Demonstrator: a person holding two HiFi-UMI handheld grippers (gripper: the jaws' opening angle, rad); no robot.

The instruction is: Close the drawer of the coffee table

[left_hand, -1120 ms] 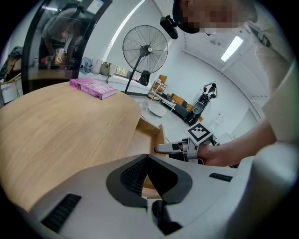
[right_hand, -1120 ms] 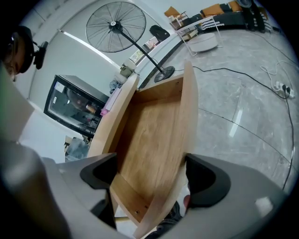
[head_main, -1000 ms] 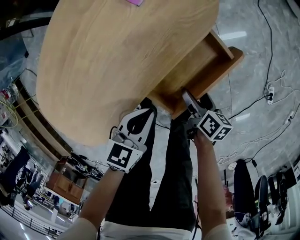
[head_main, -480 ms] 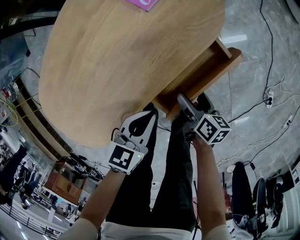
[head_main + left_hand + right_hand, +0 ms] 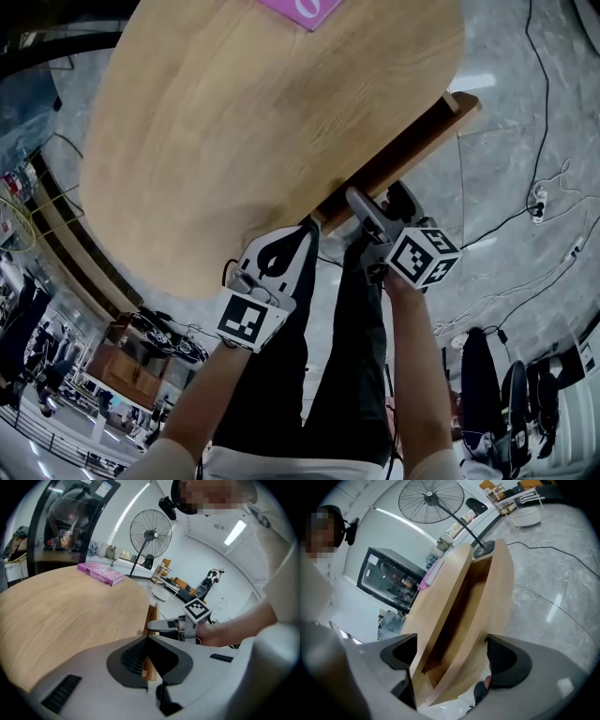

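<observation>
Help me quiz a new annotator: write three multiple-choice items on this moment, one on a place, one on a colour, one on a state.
1. Where is the book?
A) on the floor
B) on the table
C) on a chair

2. What colour is the book?
A) blue
B) pink
C) green

3. How is the drawer?
A) fully shut
B) lifted out of the table
C) a little open

Answers:
1 B: the book lies on the table's top, at the side far from the person.
2 B: its cover is pink in both the head view and the left gripper view.
3 C: the right gripper view shows a gap between the drawer's front and the table.
</observation>
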